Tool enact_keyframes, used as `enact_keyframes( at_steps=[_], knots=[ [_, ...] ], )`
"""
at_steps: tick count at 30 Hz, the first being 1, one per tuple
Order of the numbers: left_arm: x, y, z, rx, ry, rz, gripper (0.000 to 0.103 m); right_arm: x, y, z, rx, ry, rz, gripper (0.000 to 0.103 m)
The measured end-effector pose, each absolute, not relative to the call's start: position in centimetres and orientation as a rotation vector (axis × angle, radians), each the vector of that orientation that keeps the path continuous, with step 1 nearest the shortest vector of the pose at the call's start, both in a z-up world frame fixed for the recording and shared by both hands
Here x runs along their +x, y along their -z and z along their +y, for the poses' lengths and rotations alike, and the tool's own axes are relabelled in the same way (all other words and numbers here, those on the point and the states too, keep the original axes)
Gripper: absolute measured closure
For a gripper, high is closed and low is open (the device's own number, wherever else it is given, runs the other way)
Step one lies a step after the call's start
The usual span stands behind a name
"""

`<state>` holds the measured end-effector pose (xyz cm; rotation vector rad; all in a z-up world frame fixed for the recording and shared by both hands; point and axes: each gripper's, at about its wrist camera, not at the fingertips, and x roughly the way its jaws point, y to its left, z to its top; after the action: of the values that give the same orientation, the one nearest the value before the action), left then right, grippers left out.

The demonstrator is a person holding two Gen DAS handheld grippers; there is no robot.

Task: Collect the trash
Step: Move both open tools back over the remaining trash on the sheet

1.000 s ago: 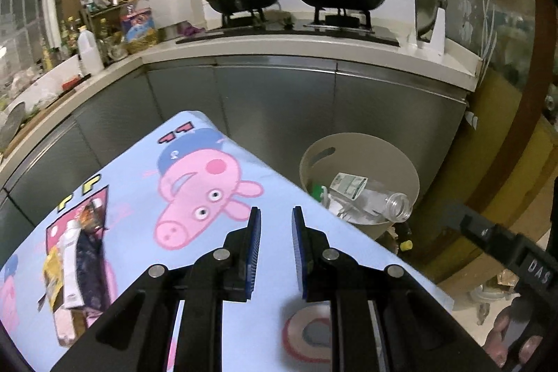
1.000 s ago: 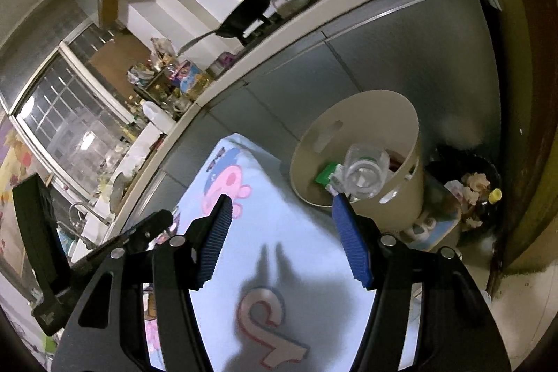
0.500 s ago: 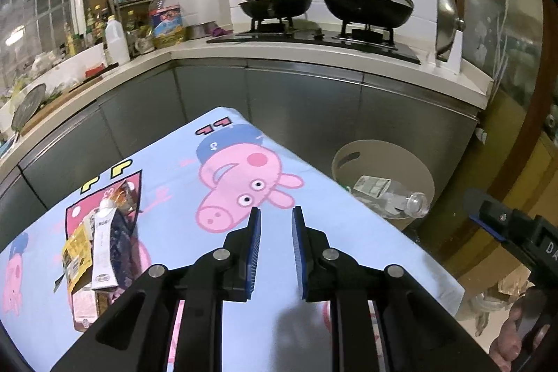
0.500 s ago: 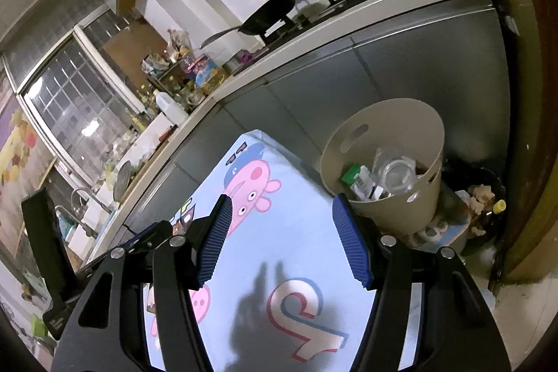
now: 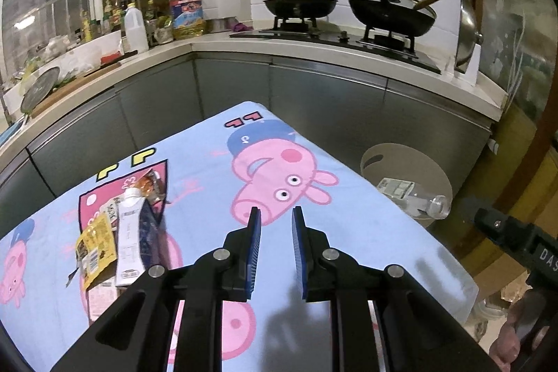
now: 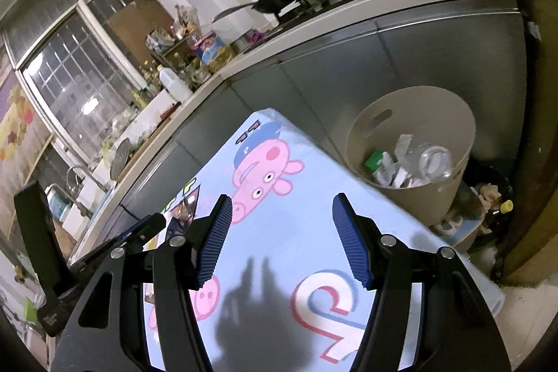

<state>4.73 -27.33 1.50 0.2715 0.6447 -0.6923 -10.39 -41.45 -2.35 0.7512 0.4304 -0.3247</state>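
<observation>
- Lower left of the left wrist view: a heap of trash [image 5: 122, 232], made up of a yellow wrapper, a white carton and a dark packet, lies on a light blue cartoon-pig tablecloth [image 5: 348, 215].
- Bottom centre of that view: the left gripper [image 5: 275, 222] hangs over the cloth, its blue pads a narrow gap apart with nothing between them.
- Right of that view: a beige bin [image 5: 401, 159] stands beside the table, a clear bottle [image 5: 422, 203] lying in it.
- Right wrist view, bottom centre: the right gripper [image 6: 282, 208] spreads wide and empty above the cloth; the bin [image 6: 453, 183] sits at centre right.
</observation>
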Motion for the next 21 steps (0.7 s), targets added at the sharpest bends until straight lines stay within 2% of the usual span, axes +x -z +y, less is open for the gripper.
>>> enact_keyframes(
  at_steps=[21],
  knots=[
    [8.6,-1.2,-19.5,0.193,0.576,0.657,0.086,-2.8,0.1,-34.1,0.63,0.19,0.524,0.043]
  ],
)
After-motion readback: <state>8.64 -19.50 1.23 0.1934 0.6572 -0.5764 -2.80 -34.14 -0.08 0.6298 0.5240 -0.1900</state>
